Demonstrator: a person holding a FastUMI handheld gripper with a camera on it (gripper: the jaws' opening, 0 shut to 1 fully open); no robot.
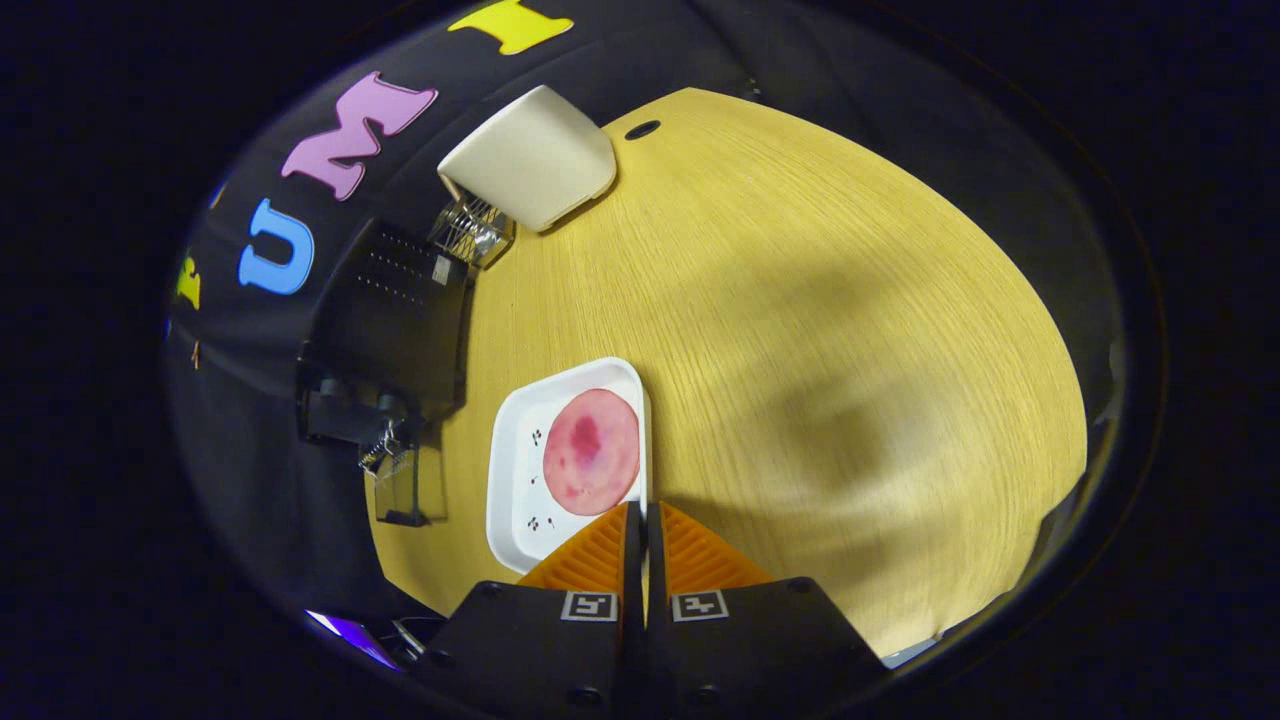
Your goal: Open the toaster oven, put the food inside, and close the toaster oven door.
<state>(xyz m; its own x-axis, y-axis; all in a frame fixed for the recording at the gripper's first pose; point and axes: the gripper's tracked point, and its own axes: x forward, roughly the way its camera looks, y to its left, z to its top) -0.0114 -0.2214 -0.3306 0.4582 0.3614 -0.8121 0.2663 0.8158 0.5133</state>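
We had gripper jaws pinched narrow on tray rim w/ food; keep it level twd oven.

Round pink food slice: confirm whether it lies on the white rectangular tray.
Yes, the round pink food slice lies flat on the white rectangular tray.

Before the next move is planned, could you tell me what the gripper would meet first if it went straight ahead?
Probably the white tray's rim: the gripper, fingers nearly closed, appears to pinch it already, with the pink food just beyond.
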